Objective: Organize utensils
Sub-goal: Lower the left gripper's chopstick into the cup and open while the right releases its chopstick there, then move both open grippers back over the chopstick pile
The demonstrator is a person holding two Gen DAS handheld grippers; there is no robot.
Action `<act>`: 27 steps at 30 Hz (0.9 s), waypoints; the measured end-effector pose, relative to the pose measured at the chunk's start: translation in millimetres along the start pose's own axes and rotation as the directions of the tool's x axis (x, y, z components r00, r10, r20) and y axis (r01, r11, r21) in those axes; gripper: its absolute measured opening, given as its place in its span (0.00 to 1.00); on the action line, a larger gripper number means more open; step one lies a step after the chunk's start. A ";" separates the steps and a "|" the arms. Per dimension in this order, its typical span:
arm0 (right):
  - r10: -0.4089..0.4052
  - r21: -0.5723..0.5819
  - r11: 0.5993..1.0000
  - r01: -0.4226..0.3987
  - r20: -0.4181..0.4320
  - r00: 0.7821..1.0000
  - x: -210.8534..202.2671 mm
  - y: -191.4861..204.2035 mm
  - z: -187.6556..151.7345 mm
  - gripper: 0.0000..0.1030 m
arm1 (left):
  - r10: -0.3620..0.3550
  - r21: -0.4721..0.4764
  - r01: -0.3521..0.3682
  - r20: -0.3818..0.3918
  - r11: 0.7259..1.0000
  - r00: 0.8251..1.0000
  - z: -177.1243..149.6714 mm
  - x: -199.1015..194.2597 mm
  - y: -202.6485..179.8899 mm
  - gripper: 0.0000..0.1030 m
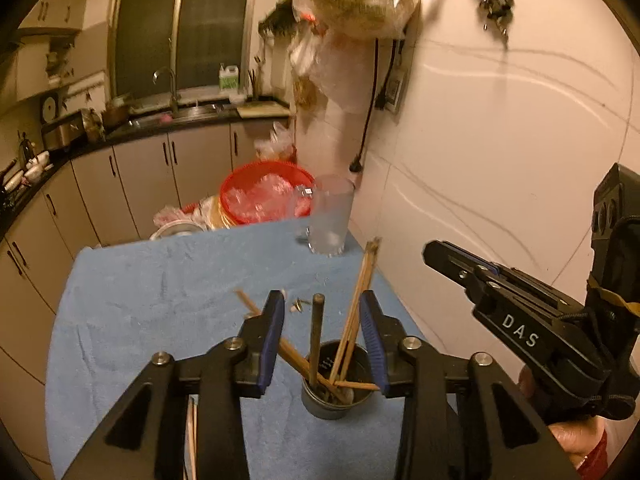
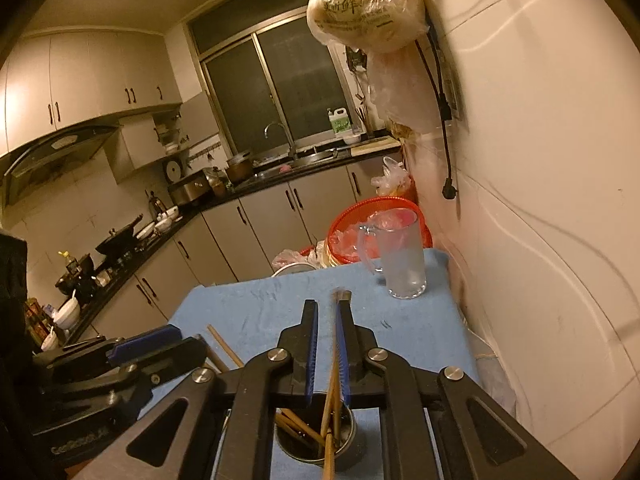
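A round metal utensil holder (image 1: 335, 400) stands on the blue cloth (image 1: 160, 292) and holds several wooden chopsticks (image 1: 358, 304) and a dark stick (image 1: 317, 332). My left gripper (image 1: 322, 300) is open, its blue-padded jaws straddling the holder from above, gripping nothing. In the right wrist view the holder (image 2: 316, 436) sits just below my right gripper (image 2: 327, 306), whose jaws are nearly closed with wooden chopsticks (image 2: 334, 364) standing between them, ends down in the holder. The right gripper also shows at the right of the left wrist view (image 1: 440, 254).
A frosted glass mug (image 1: 331, 216) stands at the far right of the cloth by the white wall (image 1: 500, 140). A red basin (image 1: 266, 192) with plastic sits beyond the table edge. A small metal piece (image 1: 298, 305) lies on the cloth. Kitchen counters run along the left.
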State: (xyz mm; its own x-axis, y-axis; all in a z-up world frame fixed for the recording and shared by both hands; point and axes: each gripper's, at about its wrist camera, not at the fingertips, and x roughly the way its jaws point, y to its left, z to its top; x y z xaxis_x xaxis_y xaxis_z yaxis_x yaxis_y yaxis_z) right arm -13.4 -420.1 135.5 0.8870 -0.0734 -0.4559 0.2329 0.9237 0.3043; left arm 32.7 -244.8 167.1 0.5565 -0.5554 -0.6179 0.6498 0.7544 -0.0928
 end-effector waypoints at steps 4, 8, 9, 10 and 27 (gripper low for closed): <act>-0.001 0.009 1.000 0.001 0.052 0.999 -20.3 4.0 5.4 0.10 | -0.001 0.000 0.001 0.046 1.000 0.999 -0.3 -25.7 2.3 0.39; -0.002 0.015 1.000 0.000 0.130 0.991 -53.9 10.8 9.4 0.10 | 0.012 0.006 -0.012 0.120 1.000 0.993 -2.3 -59.9 8.5 0.39; -0.004 0.015 1.000 0.002 0.153 0.988 -63.7 13.1 9.2 0.10 | 0.016 0.003 -0.017 0.142 1.000 0.990 -4.4 -71.3 13.5 0.39; -0.004 0.010 1.000 0.002 0.171 0.985 -72.8 16.5 8.5 0.10 | 0.023 0.002 -0.024 0.153 1.000 0.988 -6.0 -78.7 18.2 0.39; 0.215 -0.107 0.968 -0.227 -0.113 0.970 -59.8 94.0 -106.6 0.11 | 0.124 -0.220 -0.163 -0.183 0.962 0.975 -119.3 -33.1 168.1 0.39</act>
State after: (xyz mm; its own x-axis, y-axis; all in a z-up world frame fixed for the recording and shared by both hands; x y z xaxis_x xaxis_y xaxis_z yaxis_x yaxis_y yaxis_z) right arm -87.0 -288.8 102.3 0.8652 0.1701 -0.4717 -0.0188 0.9511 0.3084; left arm 61.8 -57.9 78.7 0.5285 -0.3844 -0.7569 0.4199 0.8933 -0.1605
